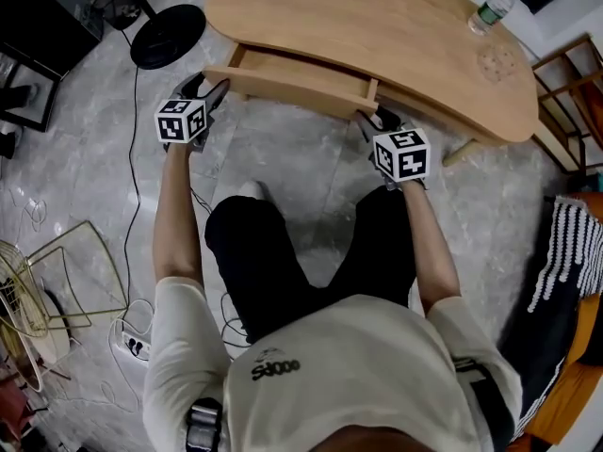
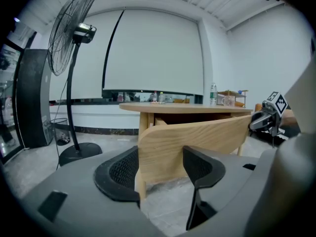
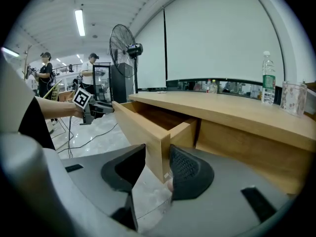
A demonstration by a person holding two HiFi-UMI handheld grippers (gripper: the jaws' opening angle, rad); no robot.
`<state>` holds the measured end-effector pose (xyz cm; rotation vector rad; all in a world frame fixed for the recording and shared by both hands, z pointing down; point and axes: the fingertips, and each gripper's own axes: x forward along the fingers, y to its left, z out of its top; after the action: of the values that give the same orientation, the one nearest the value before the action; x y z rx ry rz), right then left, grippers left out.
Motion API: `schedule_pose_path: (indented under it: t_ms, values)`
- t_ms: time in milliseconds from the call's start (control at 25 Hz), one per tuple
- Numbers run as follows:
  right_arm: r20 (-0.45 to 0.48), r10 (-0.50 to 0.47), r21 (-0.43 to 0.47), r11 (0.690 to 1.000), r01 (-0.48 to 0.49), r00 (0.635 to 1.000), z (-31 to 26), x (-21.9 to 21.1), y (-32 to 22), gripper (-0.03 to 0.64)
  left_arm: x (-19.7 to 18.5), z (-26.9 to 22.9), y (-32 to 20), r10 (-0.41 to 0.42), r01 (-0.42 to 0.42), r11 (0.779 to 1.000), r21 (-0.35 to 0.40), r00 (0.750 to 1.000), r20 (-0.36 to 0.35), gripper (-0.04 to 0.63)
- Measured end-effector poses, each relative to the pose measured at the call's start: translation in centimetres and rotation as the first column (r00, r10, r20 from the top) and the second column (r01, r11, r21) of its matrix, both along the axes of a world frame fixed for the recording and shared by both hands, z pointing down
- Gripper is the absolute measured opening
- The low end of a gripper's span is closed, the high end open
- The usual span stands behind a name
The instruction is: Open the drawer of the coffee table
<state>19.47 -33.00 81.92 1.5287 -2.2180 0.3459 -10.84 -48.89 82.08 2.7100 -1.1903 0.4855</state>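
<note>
Tongs first: left tongs (image 2: 160,168) clenched on the left end of the drawer front (image 1: 287,85), right tongs (image 3: 157,171) clenched on its right end. Drawer (image 3: 160,113) already partly out from under the worktop (image 1: 377,26), long axis running crosswise between the two tongs, neither nearer. Likely next: pulling straight back, away from the worktop, evenly on both ends to avoid skewing. Farther off, bottle (image 1: 492,9) upright on the worktop's right end
</note>
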Motion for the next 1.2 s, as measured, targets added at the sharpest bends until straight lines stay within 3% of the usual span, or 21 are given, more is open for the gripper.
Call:
schedule_pose_path:
  t_ms: [1200]
  values:
    - [0.071,-0.066,-0.043,0.997,0.069,0.995,0.0,-3.0,5.3,0.138,-2.8,0.3,4.6,-0.051,0.051,0.998,-0.026,0.999,0.009,0.284]
